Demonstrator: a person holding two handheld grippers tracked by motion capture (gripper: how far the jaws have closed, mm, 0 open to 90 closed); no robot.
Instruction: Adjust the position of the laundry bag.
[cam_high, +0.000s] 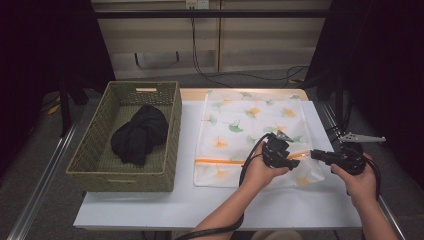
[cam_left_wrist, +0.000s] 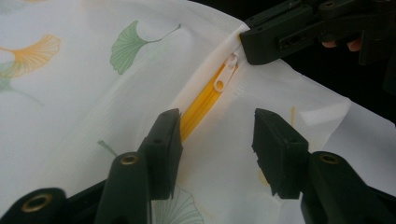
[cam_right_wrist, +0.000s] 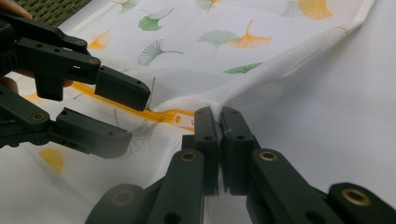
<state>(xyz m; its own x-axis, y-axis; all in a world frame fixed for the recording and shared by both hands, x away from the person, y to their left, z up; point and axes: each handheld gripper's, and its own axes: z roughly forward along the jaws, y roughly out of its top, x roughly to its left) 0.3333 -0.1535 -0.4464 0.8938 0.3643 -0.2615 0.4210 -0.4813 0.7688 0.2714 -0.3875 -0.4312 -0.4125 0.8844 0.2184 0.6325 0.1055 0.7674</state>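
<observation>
White table (cam_high: 150, 205), dim room. Right gripper (cam_right_wrist: 219, 116) pinches laundry bag (cam_high: 240, 120) edge at 4 o'clock. Left gripper (cam_left_wrist: 217, 133) spread over orange zipper (cam_left_wrist: 205, 95); pull tab (cam_left_wrist: 227, 70) likely best grasp. Mesh looks limp, light, slippery. Basket (cam_high: 95, 150) at 10 o'clock.

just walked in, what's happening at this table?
A person is working a white mesh laundry bag printed with ginkgo leaves, using two handheld grippers. The right gripper is shut on the bag's edge at the end of the orange zipper, lifting the fabric a little. The left gripper is open, its jaws either side of the zipper line short of the white zipper pull, not gripping it yet. A black garment sits bundled in the wicker basket to the left.
</observation>
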